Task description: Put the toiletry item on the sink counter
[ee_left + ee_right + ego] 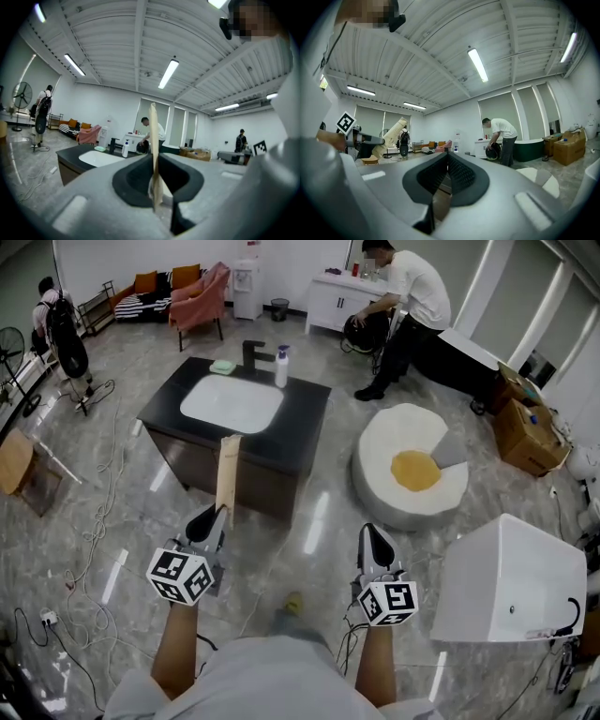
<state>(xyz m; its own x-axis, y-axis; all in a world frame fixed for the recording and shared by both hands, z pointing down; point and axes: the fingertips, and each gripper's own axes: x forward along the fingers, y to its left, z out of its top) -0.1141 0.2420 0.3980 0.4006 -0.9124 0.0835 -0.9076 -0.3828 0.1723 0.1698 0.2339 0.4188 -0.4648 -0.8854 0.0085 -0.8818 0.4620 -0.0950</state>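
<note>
Pack (228, 474): flat, beige, clamped upright by its lower edge in left gripper (214, 514), presumably for transfer to counter (302, 427), well ahead. Right gripper (373, 535): closed on nothing, idle.

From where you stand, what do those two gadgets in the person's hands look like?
Each is a grey hand-held tool ending in a two-fingered claw with black pads. The left claw and right claw each carry a white cube printed with black square markers. The person wears a light grey top; no sleeves reach the forearms.
</note>
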